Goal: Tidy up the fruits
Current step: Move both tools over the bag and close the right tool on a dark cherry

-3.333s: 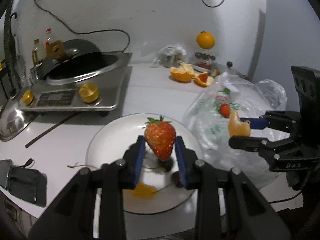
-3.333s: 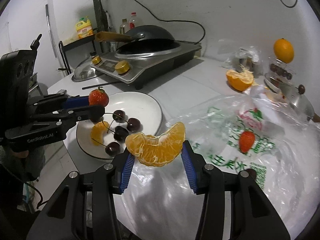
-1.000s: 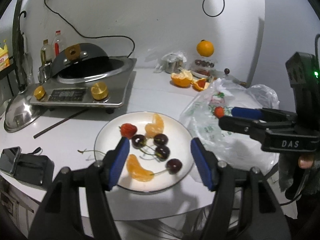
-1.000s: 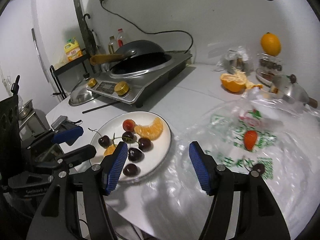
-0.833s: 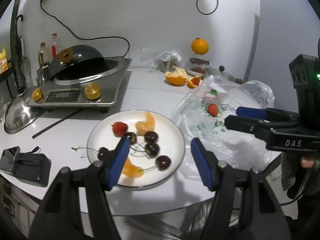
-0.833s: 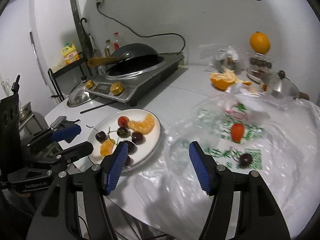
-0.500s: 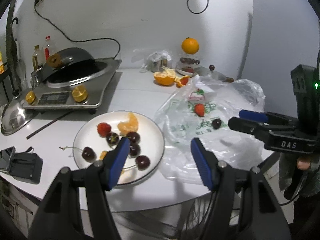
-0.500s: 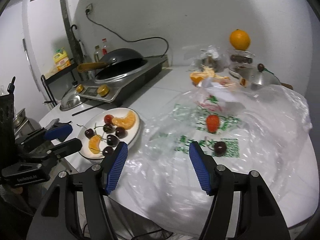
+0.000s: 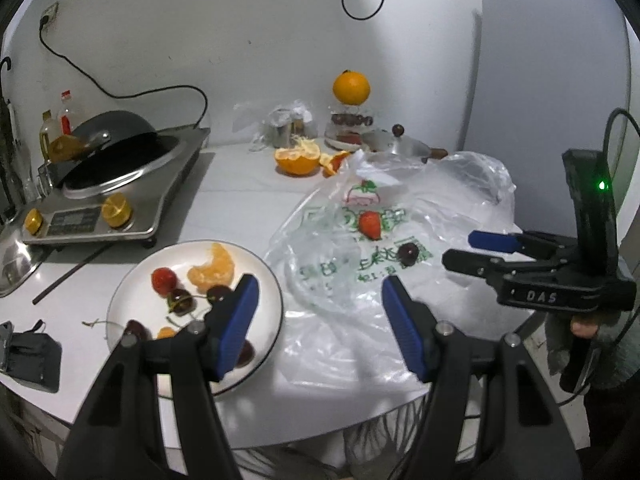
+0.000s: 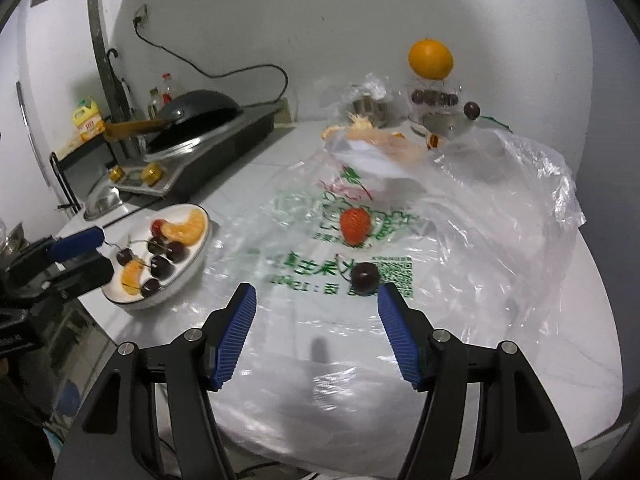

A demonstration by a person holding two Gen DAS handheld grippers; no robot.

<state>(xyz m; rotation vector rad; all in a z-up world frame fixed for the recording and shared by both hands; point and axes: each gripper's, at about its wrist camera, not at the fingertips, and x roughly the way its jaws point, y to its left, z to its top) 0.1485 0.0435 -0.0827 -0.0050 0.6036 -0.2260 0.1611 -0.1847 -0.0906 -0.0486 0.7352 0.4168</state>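
Observation:
A white plate (image 9: 132, 284) at the table's front left holds a strawberry (image 9: 163, 281), orange segments (image 9: 212, 269) and several dark cherries (image 9: 180, 303). It also shows in the right wrist view (image 10: 198, 258). On a clear plastic bag (image 9: 400, 240) lie one strawberry (image 9: 369, 224) and one cherry (image 9: 408, 253); the right wrist view shows both, strawberry (image 10: 355, 225) and cherry (image 10: 364, 277). My left gripper (image 9: 316, 320) is open and empty above the plate's right edge. My right gripper (image 10: 316, 330) is open and empty, just short of the cherry on the bag.
An induction cooker with a black wok (image 9: 108, 168) stands at the back left. A peeled orange (image 9: 297, 158), a whole orange on a jar (image 9: 351, 87) and a steel lid (image 9: 396, 146) are at the back. A dark pouch (image 9: 30, 354) lies at the front left edge.
Both grippers let go of the strawberry and the orange segment, which now lie on the plate. Both have pulled back and swung right toward the plastic bag, open and empty.

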